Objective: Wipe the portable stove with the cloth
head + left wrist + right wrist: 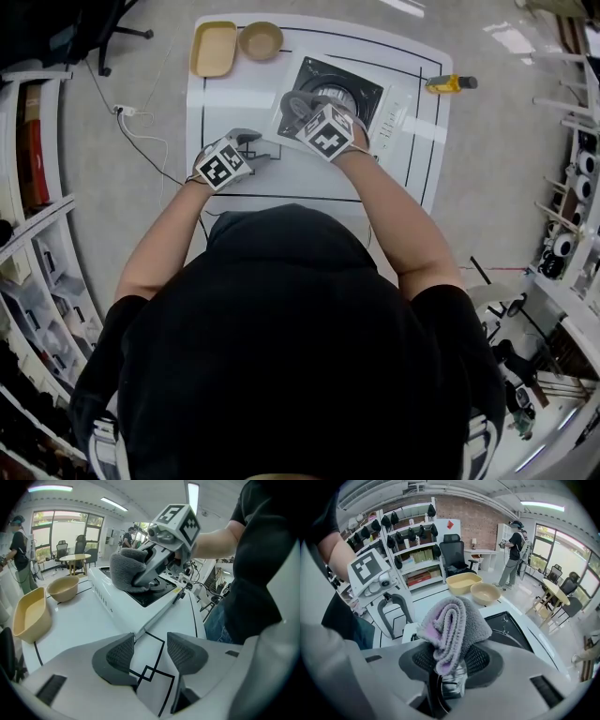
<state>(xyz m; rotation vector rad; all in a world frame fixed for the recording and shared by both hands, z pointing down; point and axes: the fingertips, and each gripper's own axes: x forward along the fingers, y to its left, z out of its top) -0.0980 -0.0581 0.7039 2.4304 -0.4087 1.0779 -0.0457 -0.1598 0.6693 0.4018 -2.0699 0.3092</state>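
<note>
cloth (454,620), fuzzy grey, folded, pinched by right gripper (451,660); left gripper (152,656) spread.

light: bright, even, ceiling strips | shadows: soft | glare: floor | edges: fisheye-warped, dark vignette

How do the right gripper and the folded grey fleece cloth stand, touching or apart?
Touching. The right gripper view shows the right gripper with both jaws pressed on the folded grey fleece cloth.
</note>
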